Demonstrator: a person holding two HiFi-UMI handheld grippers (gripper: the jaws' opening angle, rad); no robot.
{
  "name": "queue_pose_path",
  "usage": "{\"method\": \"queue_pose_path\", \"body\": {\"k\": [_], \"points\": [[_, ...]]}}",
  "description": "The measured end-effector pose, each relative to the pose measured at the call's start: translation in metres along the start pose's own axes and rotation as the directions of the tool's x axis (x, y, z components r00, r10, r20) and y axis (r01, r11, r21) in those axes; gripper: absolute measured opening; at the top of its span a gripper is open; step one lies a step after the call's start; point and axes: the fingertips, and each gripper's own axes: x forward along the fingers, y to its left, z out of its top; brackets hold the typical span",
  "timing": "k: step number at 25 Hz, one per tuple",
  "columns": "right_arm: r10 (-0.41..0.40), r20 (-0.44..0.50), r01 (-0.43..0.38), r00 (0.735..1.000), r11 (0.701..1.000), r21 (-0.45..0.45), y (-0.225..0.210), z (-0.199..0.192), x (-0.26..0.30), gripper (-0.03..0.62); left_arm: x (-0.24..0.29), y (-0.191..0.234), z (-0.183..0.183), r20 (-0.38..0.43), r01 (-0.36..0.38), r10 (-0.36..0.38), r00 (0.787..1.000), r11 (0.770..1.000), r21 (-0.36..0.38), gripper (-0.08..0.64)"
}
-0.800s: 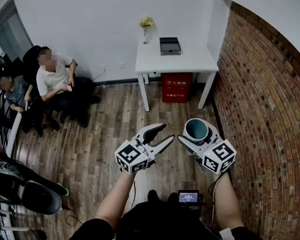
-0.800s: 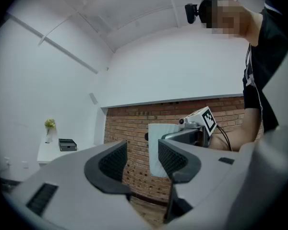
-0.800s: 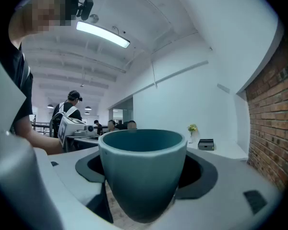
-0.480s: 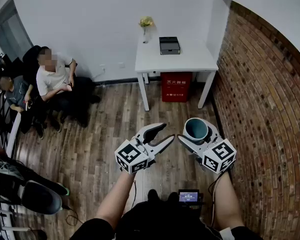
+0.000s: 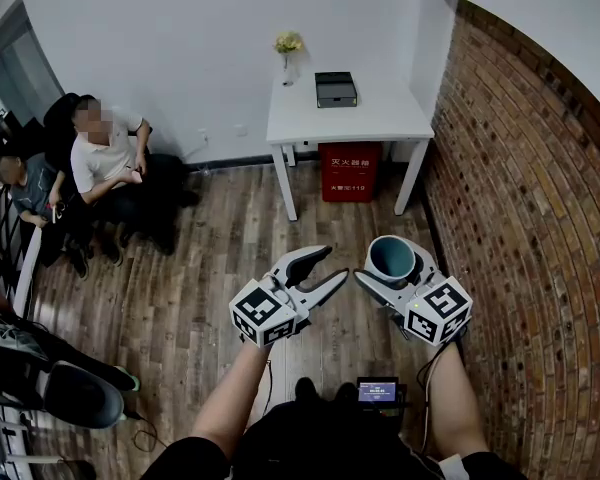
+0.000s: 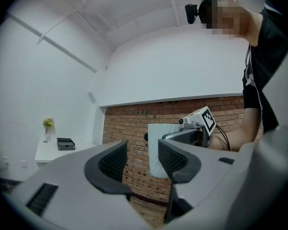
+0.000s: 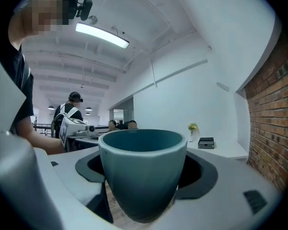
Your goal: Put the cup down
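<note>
A teal cup [image 5: 393, 258] sits upright between the fingers of my right gripper [image 5: 392, 266], held in the air above the wooden floor. In the right gripper view the cup [image 7: 141, 176] fills the middle, with a dark pad pressed against each of its sides. My left gripper [image 5: 333, 265] hovers just left of the cup, open with nothing between its fingers. In the left gripper view its two dark pads [image 6: 113, 164] stand apart, and the right gripper [image 6: 194, 131] shows beyond them against the brick wall.
A white table [image 5: 380, 123] stands against the far wall with a black box [image 5: 336, 89] and a small flower vase [image 5: 287, 50] on it. A red box [image 5: 351, 172] sits underneath. A brick wall [image 5: 525, 218] runs along the right. Seated people [image 5: 105, 168] are at the left.
</note>
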Motion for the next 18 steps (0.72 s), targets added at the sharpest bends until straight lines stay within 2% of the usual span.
{"method": "queue_pose_path", "body": {"k": [18], "points": [[0.022,-0.014,-0.021,1.0,1.0,0.014,-0.056,-0.02,-0.03,0.4,0.061,-0.009,-0.017,-0.017,-0.042,0.042,0.999,0.999,-0.003,0.195]]}}
